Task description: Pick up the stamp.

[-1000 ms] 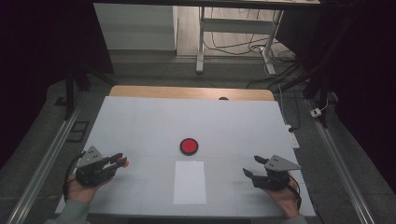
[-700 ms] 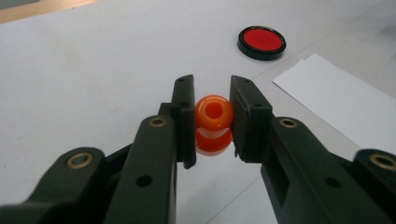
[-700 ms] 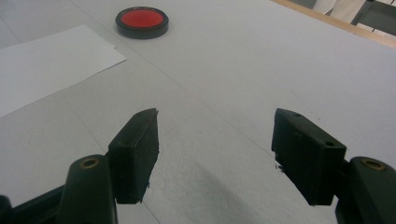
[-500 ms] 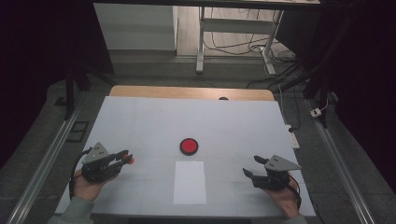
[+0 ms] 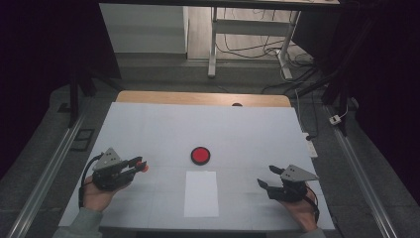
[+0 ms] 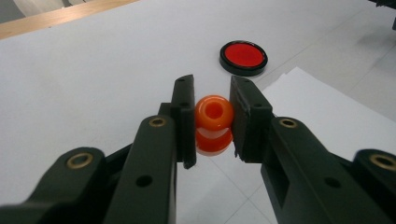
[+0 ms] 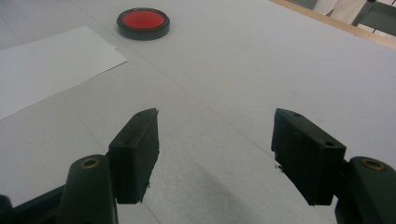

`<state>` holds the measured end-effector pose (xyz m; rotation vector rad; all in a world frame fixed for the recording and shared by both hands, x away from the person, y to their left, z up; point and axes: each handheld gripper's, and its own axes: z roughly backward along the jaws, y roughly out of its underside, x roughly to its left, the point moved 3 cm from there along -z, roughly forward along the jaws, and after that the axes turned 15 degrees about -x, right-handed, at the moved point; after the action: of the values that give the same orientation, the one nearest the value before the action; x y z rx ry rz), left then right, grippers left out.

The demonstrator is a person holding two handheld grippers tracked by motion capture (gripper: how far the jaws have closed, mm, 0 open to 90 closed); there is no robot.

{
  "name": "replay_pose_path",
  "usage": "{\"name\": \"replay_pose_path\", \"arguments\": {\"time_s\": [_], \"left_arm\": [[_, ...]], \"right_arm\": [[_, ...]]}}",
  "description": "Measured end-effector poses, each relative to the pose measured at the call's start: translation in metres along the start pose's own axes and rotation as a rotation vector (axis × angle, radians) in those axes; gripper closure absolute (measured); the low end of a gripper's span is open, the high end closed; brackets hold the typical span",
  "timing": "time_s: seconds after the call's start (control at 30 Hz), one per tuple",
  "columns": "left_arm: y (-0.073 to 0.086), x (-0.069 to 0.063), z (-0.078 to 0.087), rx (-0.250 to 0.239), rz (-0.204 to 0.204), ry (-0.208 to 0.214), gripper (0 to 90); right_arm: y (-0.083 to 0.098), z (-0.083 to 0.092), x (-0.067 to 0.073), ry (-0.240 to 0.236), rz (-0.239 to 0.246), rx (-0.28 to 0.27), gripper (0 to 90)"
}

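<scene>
A small orange spool-shaped bead (image 6: 214, 112) sits between the jaws of my left gripper (image 6: 212, 85), which is shut on it just above the white table. In the high view this gripper (image 5: 140, 165) is at the left, and the orange bead (image 5: 145, 168) shows at its tips. At the lower right of the high view, my right gripper (image 5: 266, 176) stands open over bare table. In its own view the right gripper (image 7: 215, 116) has nothing between its jaws.
A red disc with a black rim (image 5: 200, 155) lies at the table's middle, with a white sheet of paper (image 5: 201, 193) just in front of it. A wooden strip (image 5: 198, 98) marks the far edge. Metal rails (image 5: 44, 173) run along both sides.
My left gripper has shifted a little to the right and away from the front edge, still holding the orange bead. The right gripper has stayed put.
</scene>
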<state>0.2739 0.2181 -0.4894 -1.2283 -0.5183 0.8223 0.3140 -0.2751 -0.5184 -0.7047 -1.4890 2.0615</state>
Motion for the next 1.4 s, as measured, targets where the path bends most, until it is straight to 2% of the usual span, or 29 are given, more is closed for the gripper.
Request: {"name": "replay_pose_path", "arguments": {"time_s": [0.2,0.53,1.4], "left_arm": [[-0.004,-0.002,-0.005,-0.005,0.002,0.016,72.1],[-0.010,-0.009,-0.014,-0.002,-0.023,0.038,72.2],[-0.022,-0.026,-0.034,-0.002,-0.050,0.091,72.1]], "right_arm": [[-0.001,0.001,0.000,0.003,0.008,-0.009,32.1],[0.000,0.000,0.000,0.006,0.010,-0.003,32.0],[0.000,-0.001,0.001,0.005,0.015,-0.002,32.1]]}}
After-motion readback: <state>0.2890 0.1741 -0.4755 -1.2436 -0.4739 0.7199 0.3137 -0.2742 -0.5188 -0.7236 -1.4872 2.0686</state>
